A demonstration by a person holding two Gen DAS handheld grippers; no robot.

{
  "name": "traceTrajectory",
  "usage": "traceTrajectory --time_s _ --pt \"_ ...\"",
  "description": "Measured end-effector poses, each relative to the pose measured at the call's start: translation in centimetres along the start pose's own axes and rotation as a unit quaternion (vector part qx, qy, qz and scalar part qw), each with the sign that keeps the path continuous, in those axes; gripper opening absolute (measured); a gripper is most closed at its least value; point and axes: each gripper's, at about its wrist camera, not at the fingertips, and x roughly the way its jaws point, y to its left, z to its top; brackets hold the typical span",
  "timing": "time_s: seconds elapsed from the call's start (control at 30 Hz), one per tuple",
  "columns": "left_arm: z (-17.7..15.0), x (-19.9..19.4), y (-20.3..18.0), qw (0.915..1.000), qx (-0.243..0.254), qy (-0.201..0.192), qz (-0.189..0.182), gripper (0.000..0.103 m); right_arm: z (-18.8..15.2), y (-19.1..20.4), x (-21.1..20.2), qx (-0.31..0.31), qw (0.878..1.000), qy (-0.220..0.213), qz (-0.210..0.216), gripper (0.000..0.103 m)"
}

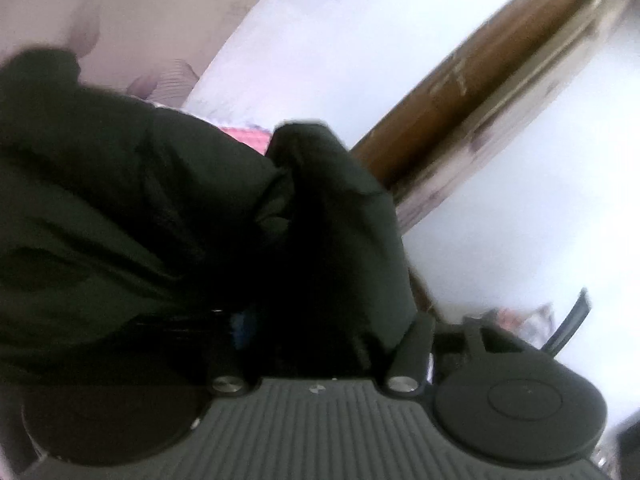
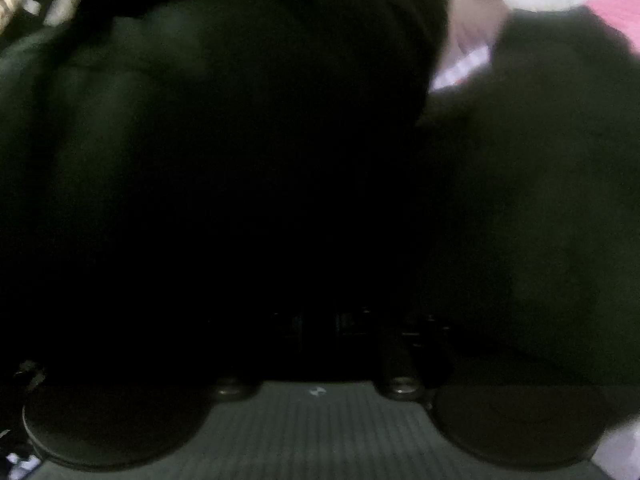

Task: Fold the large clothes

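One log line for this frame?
garment: black padded jacket bunched over both tools | right tool: shut, hidden | left tool: hidden | fold: unfinished

A bed with a pale sheet shows at about eleven o'clock in the left wrist view. On it lie the dark garment and, at its upper edge, a pink cloth.

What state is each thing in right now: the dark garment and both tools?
dark padded garment: bunched and lifted, draped over both tools, not folded flat.
left tool: buried in the garment; grip cannot be told.
right tool: shut, hidden under dark fabric; what it pinches cannot be seen.
wooden door: looks closed.
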Motion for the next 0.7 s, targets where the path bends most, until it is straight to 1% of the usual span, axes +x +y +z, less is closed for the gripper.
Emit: traceTrajectory --time_s 0.07,0.1,0.13,0.17,0.2,0.23,0.27,0.3,0.33,0.4,0.43,0.47,0.53,0.57,0.63,0.67,0.7 --pt "-1.1 0.7 0.7 0.9993 -0.002 -0.034 -0.016 0.066 -0.4 -0.7 -2.2 0.010 1.000 -0.007 0.008 0.015" --pt "-1.6 0.8 0.8 0.9986 0.004 -0.049 -0.021 0.068 -0.6 -1.1 -3.4 0.015 1.000 -0.014 0.001 0.017" --pt "-2.1 0.8 0.7 0.9976 0.013 -0.063 -0.024 0.071 -0.8 -1.5 -4.8 0.019 0.999 -0.024 -0.008 0.021" --pt "-2.6 0.8 0.6 0.9963 0.020 -0.078 -0.029 0.080 -0.8 -2.0 -6.3 0.026 0.999 -0.039 -0.010 0.030" --pt "-3.0 0.6 0.6 0.9945 0.021 -0.094 -0.040 0.086 -0.7 -2.5 -7.9 0.033 0.998 -0.054 -0.011 0.036" --pt "-3.6 0.4 0.5 0.9918 0.020 -0.113 -0.057 0.093 -0.3 -2.8 -9.4 0.038 0.997 -0.071 -0.019 0.053" --pt "-4.0 0.2 0.5 0.9887 0.018 -0.133 -0.068 0.096 0.2 -3.0 -10.8 0.042 0.995 -0.090 -0.025 0.063" --pt "-4.4 0.0 0.6 0.9858 0.016 -0.150 -0.073 0.097 1.0 -3.2 -12.1 0.046 0.993 -0.110 -0.026 0.076" --pt "-5.0 -0.3 0.7 0.9818 0.014 -0.174 -0.075 0.097 1.7 -3.0 -13.2 0.047 0.991 -0.124 -0.021 0.079" --pt "-6.3 -1.7 1.4 0.9683 -0.010 -0.237 -0.079 0.098 3.5 -2.7 -14.6 0.048 0.989 -0.139 -0.020 0.081" --pt "-6.9 -2.2 1.8 0.9611 -0.019 -0.263 -0.082 0.099 4.3 -2.7 -14.9 0.053 0.988 -0.141 -0.017 0.090" --pt "-7.4 -2.9 2.3 0.9552 -0.024 -0.285 -0.075 0.099 5.0 -2.6 -15.0 0.055 0.989 -0.138 -0.013 0.095" --pt "-8.8 -4.2 3.0 0.9416 -0.040 -0.330 -0.052 0.101 6.2 -2.3 -14.7 0.049 0.990 -0.128 -0.026 0.095" --pt "-9.4 -4.7 3.5 0.9368 -0.054 -0.343 -0.043 0.101 7.2 -2.1 -13.8 0.043 0.991 -0.124 -0.033 0.095" --pt "-10.5 -4.8 4.1 0.9281 -0.086 -0.361 -0.031 0.101 8.1 -1.1 -13.6 0.022 0.991 -0.125 -0.042 0.095" --pt "-11.1 -5.3 4.3 0.9235 -0.093 -0.371 -0.030 0.101 8.9 -0.2 -13.5 0.009 0.991 -0.122 -0.054 0.095" --pt "-11.4 -5.6 4.1 0.9206 -0.091 -0.379 -0.025 0.101 9.7 0.9 -13.2 -0.011 0.990 -0.121 -0.070 0.095"
